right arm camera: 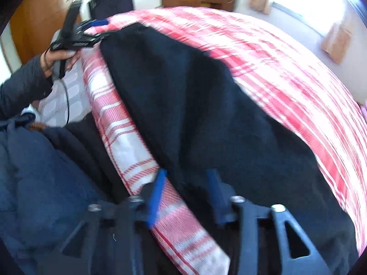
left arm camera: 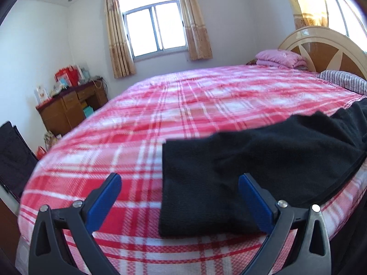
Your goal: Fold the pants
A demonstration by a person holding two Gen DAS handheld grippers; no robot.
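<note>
Black pants (left arm camera: 263, 160) lie along the near edge of the bed's red plaid blanket (left arm camera: 172, 105).

The left gripper (left arm camera: 180, 181) hangs above the leg end, jaws spread wide and empty. The right gripper (right arm camera: 187, 175), jaws parted, grips nothing, the fabric beneath them.

Black tongs (left arm camera: 180, 183) with blue pads (left arm camera: 104, 202), silver screws (left arm camera: 77, 204), dark padded sleeve (right arm camera: 20, 87), navy jacket (right arm camera: 45, 171)
</note>
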